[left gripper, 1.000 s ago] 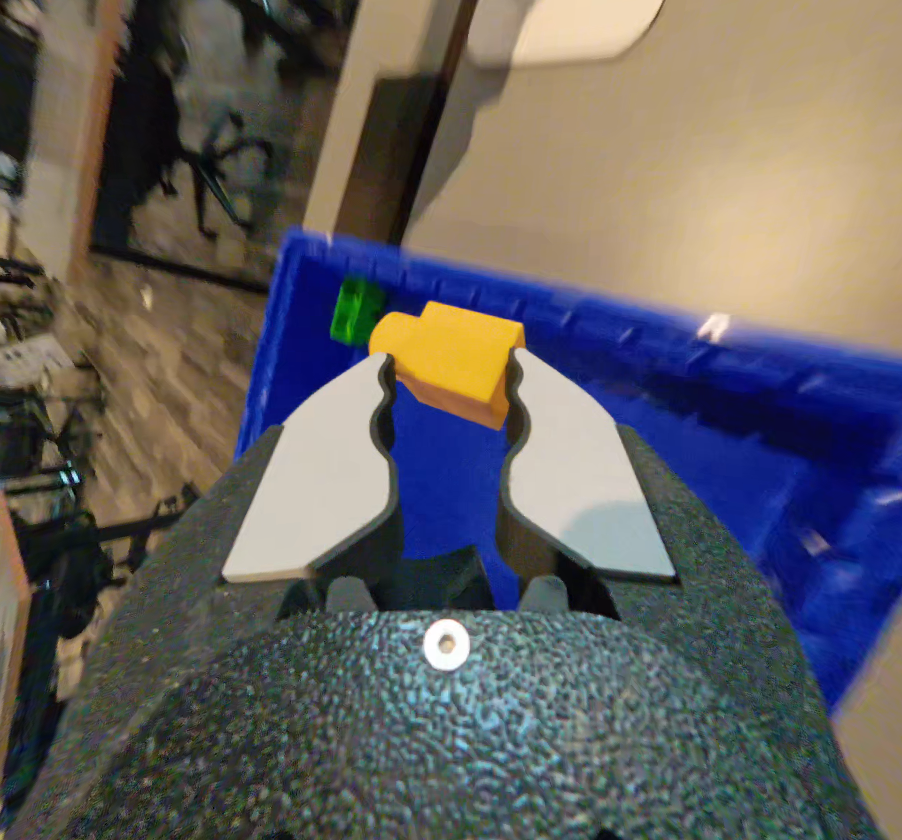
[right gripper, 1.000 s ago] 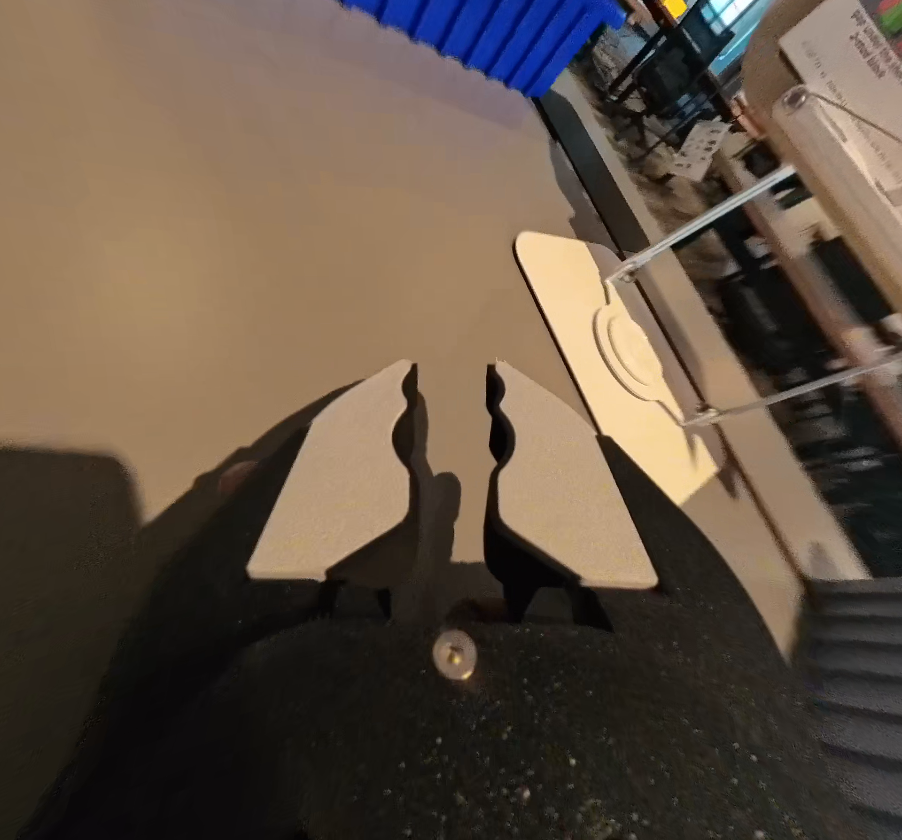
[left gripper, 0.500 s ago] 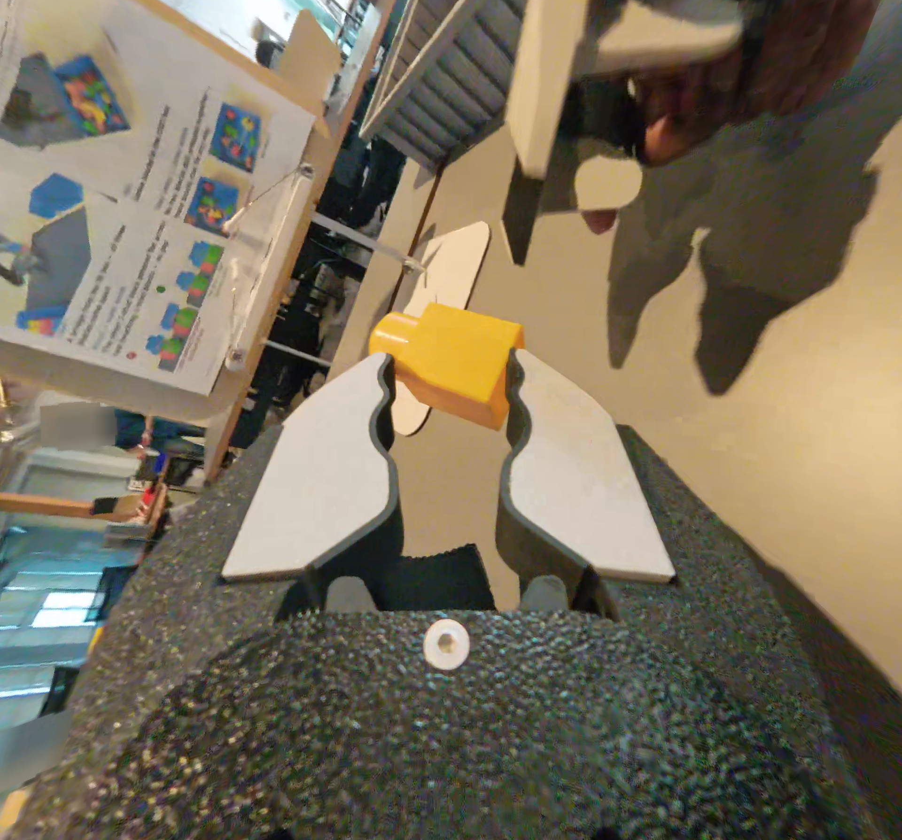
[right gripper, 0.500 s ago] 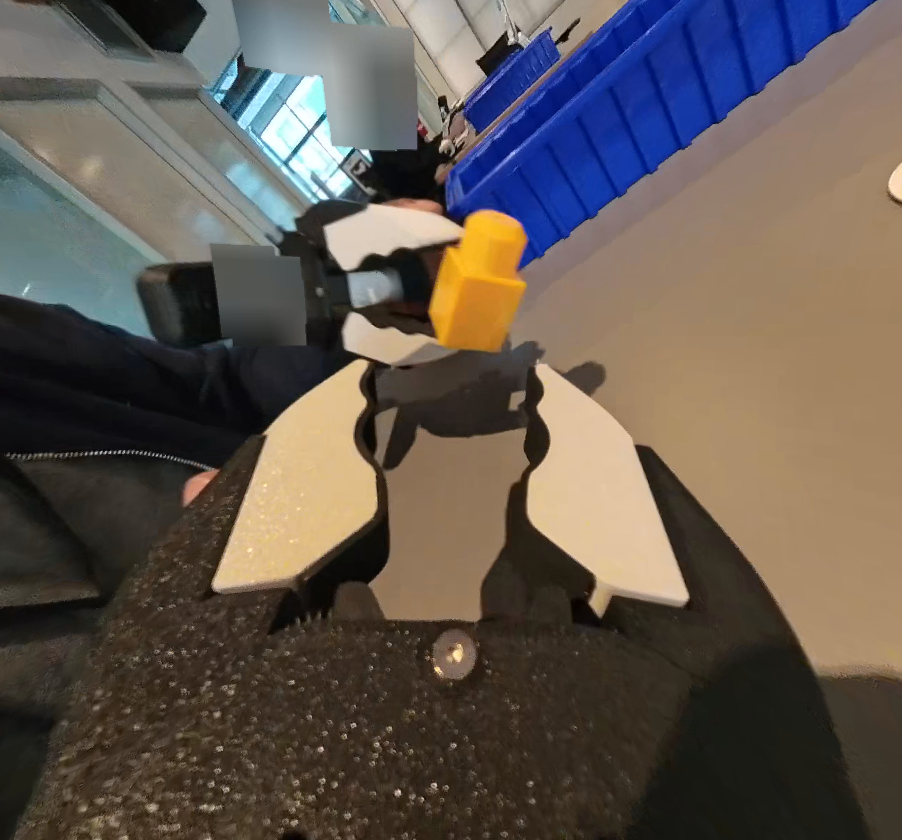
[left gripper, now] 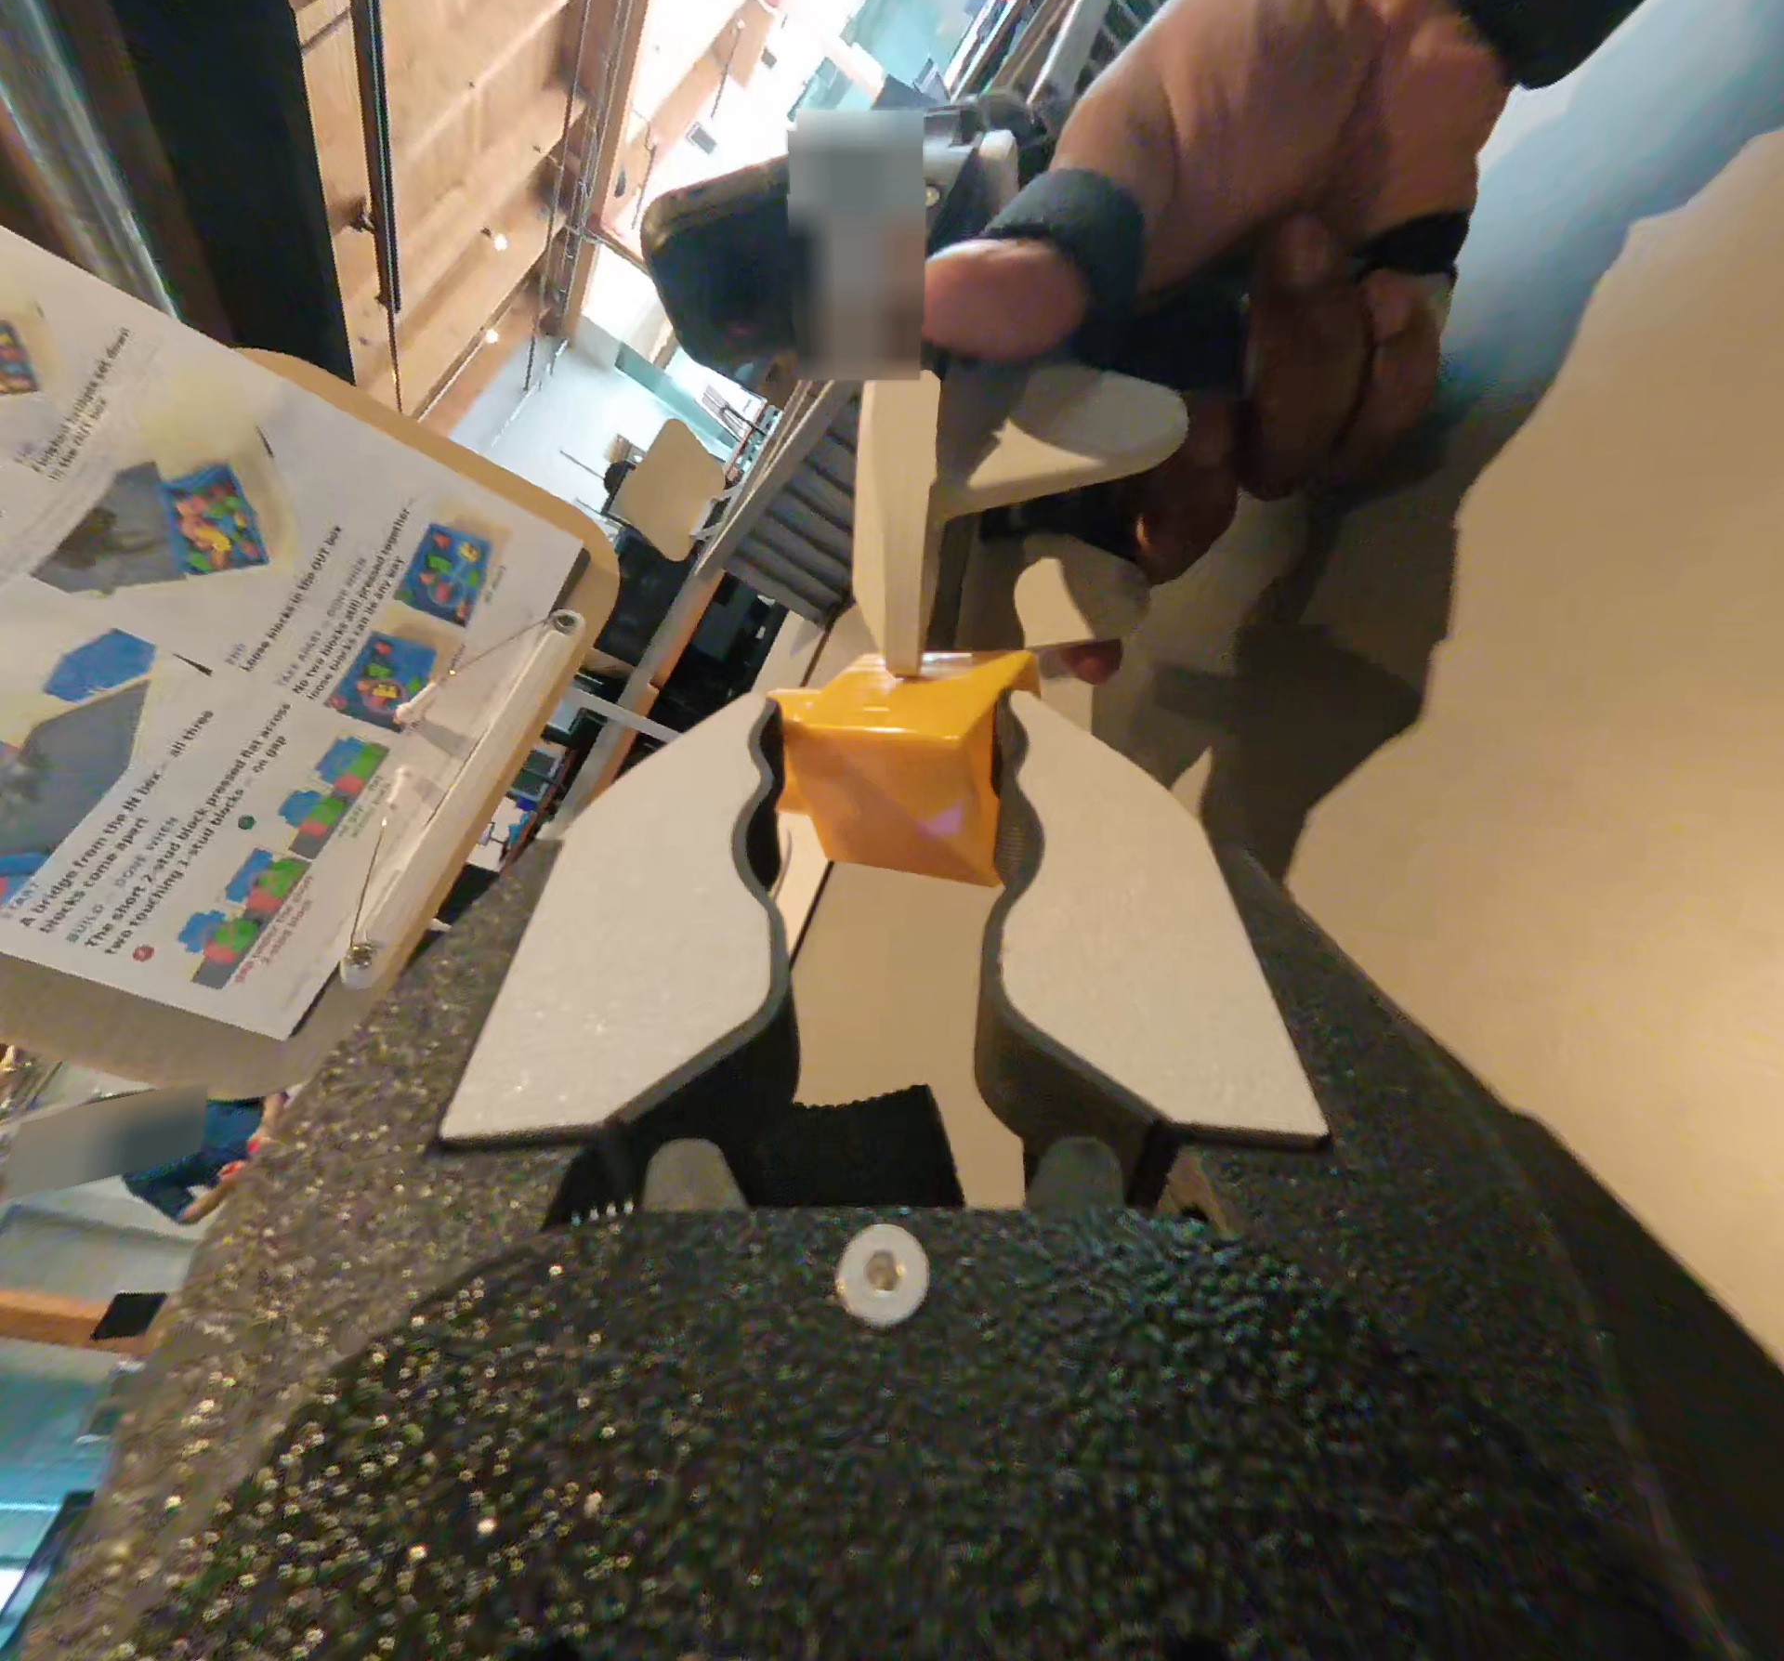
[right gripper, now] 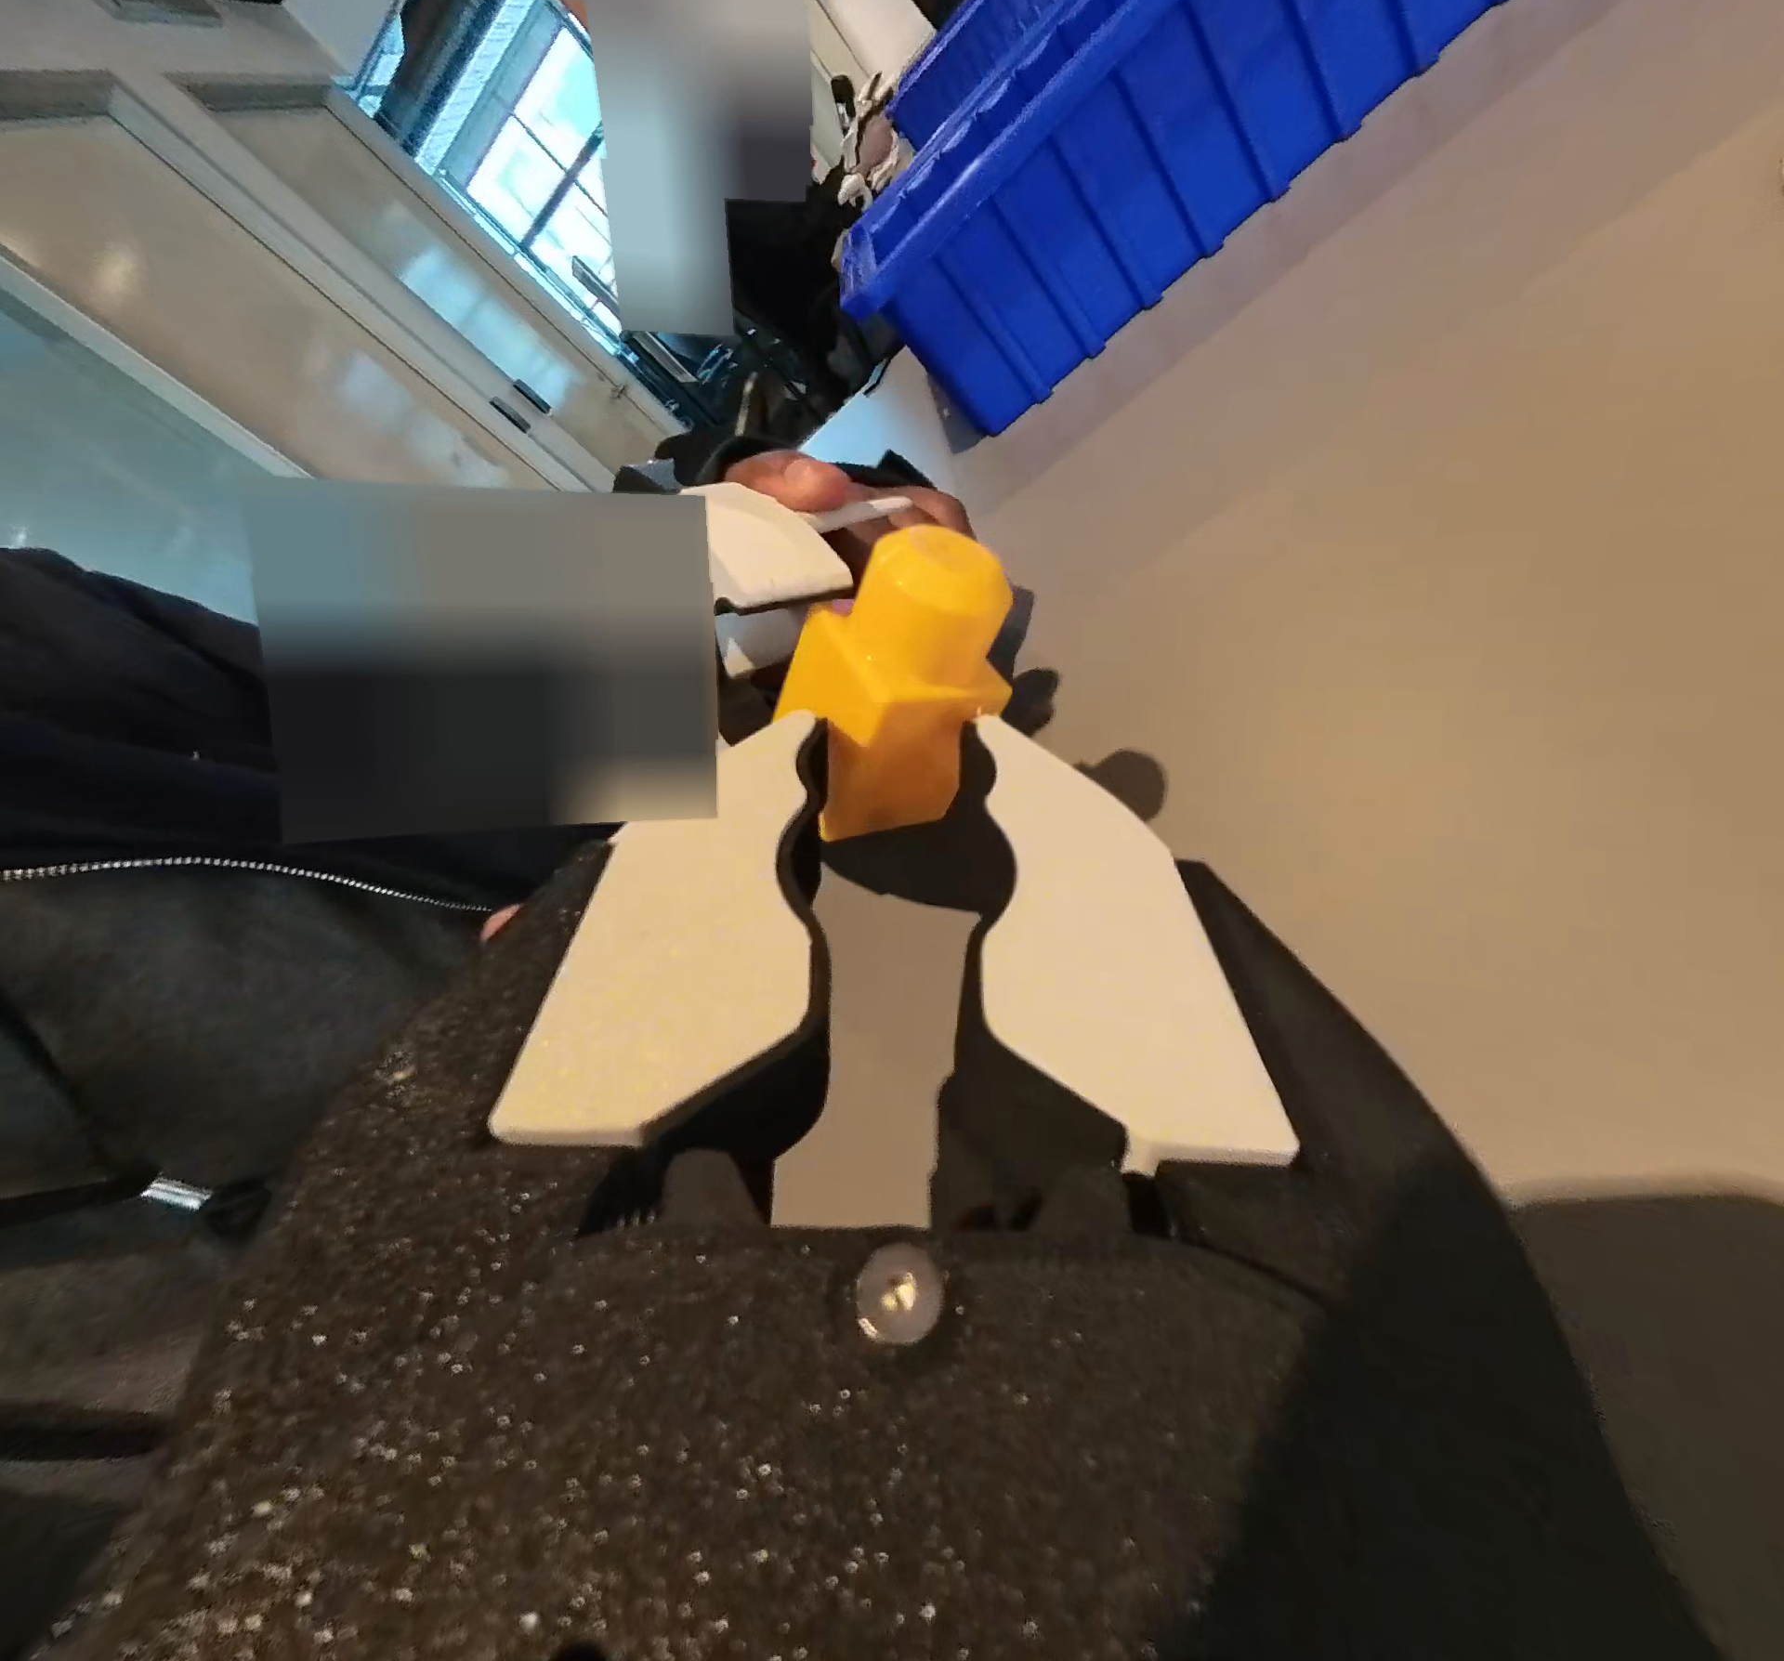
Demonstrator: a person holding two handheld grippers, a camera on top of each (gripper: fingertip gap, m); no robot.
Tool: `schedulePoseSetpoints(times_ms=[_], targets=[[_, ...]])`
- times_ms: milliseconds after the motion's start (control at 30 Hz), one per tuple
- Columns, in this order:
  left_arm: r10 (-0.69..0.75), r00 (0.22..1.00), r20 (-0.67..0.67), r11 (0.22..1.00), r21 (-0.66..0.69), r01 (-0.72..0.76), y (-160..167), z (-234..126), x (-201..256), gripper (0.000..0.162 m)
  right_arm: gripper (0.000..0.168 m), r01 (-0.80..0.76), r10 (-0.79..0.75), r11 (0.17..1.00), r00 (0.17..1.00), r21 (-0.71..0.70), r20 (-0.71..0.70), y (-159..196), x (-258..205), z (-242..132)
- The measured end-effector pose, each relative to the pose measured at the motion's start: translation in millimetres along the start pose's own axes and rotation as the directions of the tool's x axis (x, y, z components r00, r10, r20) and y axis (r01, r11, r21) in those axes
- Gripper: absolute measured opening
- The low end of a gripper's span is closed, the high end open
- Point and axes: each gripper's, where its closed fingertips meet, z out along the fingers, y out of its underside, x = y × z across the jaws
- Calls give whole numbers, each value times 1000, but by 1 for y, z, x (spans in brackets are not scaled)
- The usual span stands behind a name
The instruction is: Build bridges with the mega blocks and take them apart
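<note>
The left claw (left gripper: 883, 775) is clamped on a small yellow plastic mega block with one round stud (left gripper: 893, 780), held in the air above the beige desk (left gripper: 1593, 649). The right claw (right gripper: 893, 751) grips the same block from the opposite side. A long blue ribbed plastic bin (right gripper: 1255, 128) stands well apart.

Bare table (right gripper: 1400, 649) beside the meeting grippers: passable. Blue bin (right gripper: 1207, 148) bounds its far edge. Instruction board (left gripper: 290, 698) blocks the opposite side.
</note>
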Motion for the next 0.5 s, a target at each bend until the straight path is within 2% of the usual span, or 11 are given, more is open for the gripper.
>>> schedulePoseSetpoints(times_ms=[100,167,200,367,433,500], targets=[[-8,1000,9,999,35,8,-3,-4,-2,37,30,-25,25,1000,999,-8,40,2,-4,3],[-16,1000,26,998,66,14,-7,-7,-7,37,50,-68,69,998,994,-11,85,3,-9,5],[-22,999,32,997,78,19,-9,-7,-8,37,53,-95,96,995,988,-15,121,4,-13,7],[-21,1000,20,990,140,18,-23,-8,-4,37,49,-184,181,983,947,-12,265,1,-30,14],[-52,998,22,986,162,47,-25,-9,-5,37,38,-205,199,979,937,-9,286,0,-31,14],[-98,995,11,981,168,95,-25,-8,-6,37,38,-214,205,977,934,-2,291,-1,-30,12]])
